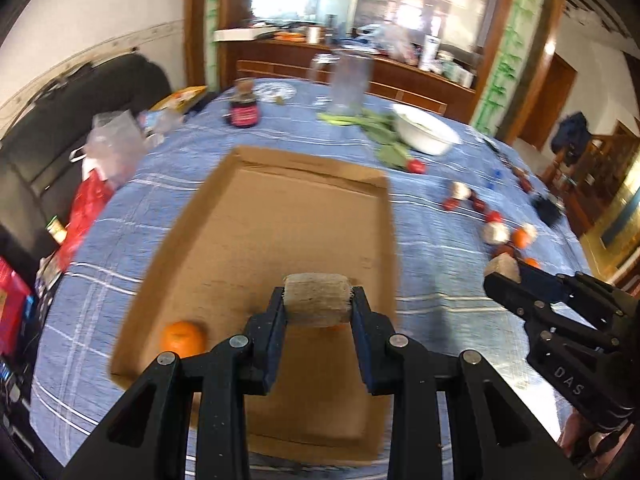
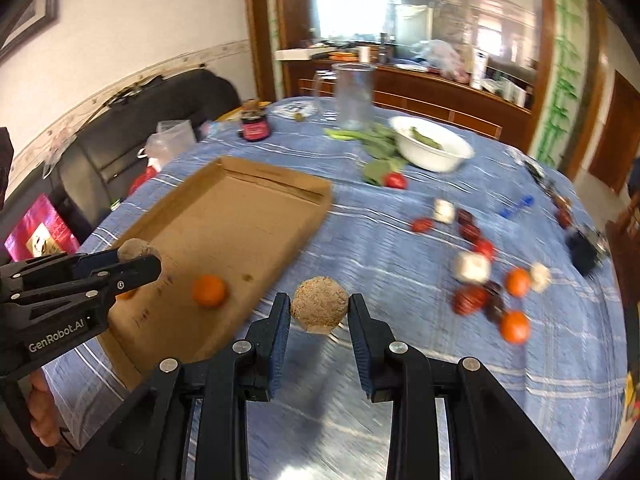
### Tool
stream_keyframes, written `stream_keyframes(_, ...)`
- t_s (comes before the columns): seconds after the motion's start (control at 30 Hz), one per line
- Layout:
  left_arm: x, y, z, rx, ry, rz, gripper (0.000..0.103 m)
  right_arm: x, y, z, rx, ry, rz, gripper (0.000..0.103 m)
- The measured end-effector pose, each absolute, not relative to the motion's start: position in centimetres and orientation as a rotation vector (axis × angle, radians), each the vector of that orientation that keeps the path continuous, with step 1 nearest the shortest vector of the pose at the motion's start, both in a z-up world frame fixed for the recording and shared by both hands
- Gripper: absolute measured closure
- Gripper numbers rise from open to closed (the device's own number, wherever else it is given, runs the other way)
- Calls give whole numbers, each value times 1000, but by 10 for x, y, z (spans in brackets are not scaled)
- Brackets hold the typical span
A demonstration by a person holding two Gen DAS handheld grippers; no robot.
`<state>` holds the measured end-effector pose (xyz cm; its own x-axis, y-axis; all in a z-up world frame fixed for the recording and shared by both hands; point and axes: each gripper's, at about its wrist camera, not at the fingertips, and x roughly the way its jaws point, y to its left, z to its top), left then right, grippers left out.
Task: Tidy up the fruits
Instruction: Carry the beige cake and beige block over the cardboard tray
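orange in tray, bowl behind

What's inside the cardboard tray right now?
One orange lies on the tray floor. The left gripper holds a brown fruit over the near end, hiding the floor beneath it.

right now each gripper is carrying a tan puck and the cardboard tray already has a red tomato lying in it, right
Not quite. The fruit in the cardboard tray is an orange, not a red tomato; the right wrist view shows it plainly. The rest holds: the left gripper and the right gripper each carry a tan puck.
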<state>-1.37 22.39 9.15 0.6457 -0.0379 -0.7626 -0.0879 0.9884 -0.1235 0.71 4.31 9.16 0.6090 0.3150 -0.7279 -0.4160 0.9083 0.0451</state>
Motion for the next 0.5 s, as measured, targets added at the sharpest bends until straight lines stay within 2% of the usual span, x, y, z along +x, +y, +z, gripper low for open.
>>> stream_keyframes(0.27, 9, 290, 76, -177, 903, 155, 73, 46, 108, 74, -160, 852, 500, 70)
stream_keyframes(0.5, 35, 304, 54, -171, 961, 168, 73, 78, 148, 46, -200, 916, 529, 70)
